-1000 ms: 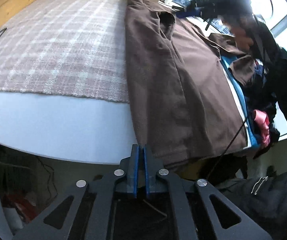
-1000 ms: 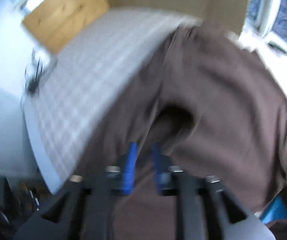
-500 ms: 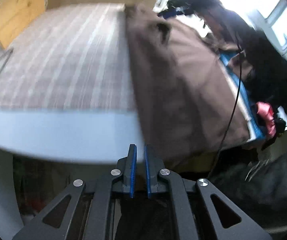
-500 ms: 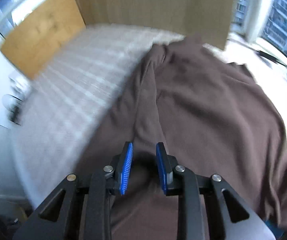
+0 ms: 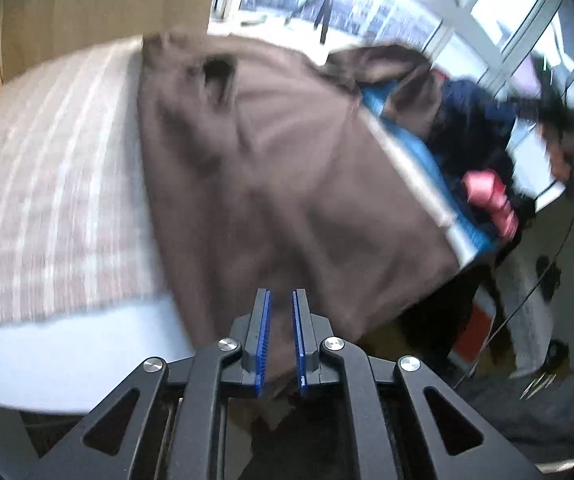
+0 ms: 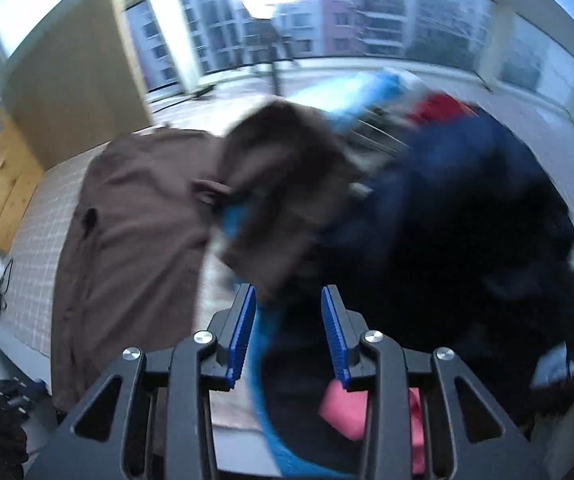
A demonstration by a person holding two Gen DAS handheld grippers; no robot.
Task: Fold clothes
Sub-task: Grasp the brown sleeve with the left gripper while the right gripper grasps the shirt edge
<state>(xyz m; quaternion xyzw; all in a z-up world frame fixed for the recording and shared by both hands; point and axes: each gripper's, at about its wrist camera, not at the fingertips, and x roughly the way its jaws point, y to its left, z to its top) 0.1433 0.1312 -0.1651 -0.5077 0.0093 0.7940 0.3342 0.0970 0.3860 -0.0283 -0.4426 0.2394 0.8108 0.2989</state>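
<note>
From the left wrist, the brown garment (image 5: 287, 184) lay flat on the worktop (image 5: 67, 360) beside a plaid cloth (image 5: 47, 184), its length running away from the camera, hem hanging over the near edge. The left tool (image 5: 279, 336) was opening, its pads clear of the hem showing between them.

From the right wrist, the right tool (image 6: 289, 332) was opening, gripping nothing, above a blurred pile of dark clothes (image 6: 467, 232); the garment's sleeve (image 6: 287, 184) lay across that pile.

No legible text or labels anywhere.
</note>
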